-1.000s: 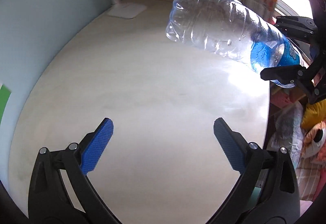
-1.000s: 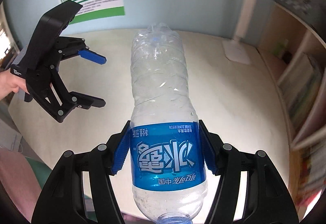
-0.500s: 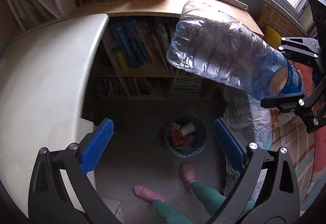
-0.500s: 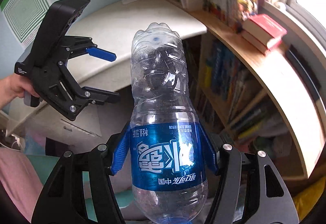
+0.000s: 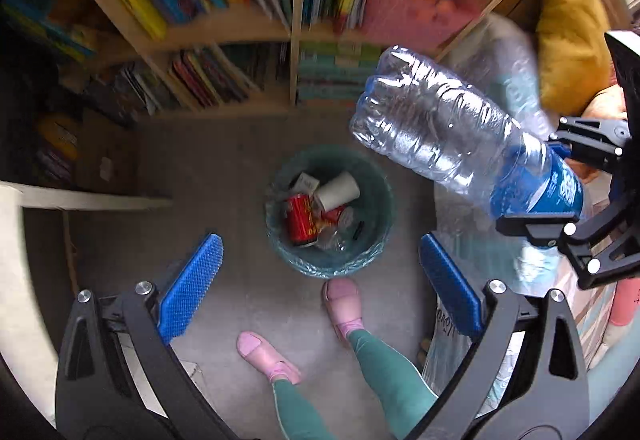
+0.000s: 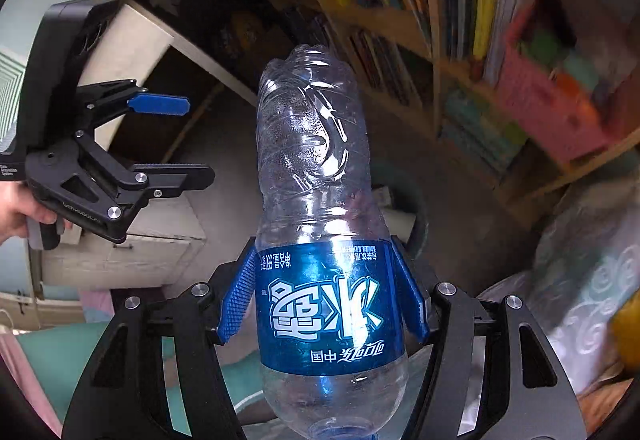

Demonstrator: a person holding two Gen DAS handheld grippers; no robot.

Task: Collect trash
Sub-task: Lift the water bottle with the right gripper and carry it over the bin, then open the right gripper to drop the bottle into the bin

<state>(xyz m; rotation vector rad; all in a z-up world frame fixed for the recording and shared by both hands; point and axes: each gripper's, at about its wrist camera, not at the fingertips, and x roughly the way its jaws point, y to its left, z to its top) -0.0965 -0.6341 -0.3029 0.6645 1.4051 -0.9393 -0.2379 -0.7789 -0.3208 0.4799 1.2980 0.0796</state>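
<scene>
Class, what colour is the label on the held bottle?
Blue with white lettering; the label shows best in the right wrist view.

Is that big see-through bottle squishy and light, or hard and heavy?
Probably light: the plastic bottle looks empty, with the shelves showing through it. Likely squishy too, since its clear walls look thin, ribbed and a bit dented. It may be slippery, but the right gripper has its jaws shut on the blue label, and it seems to hold steady.
</scene>
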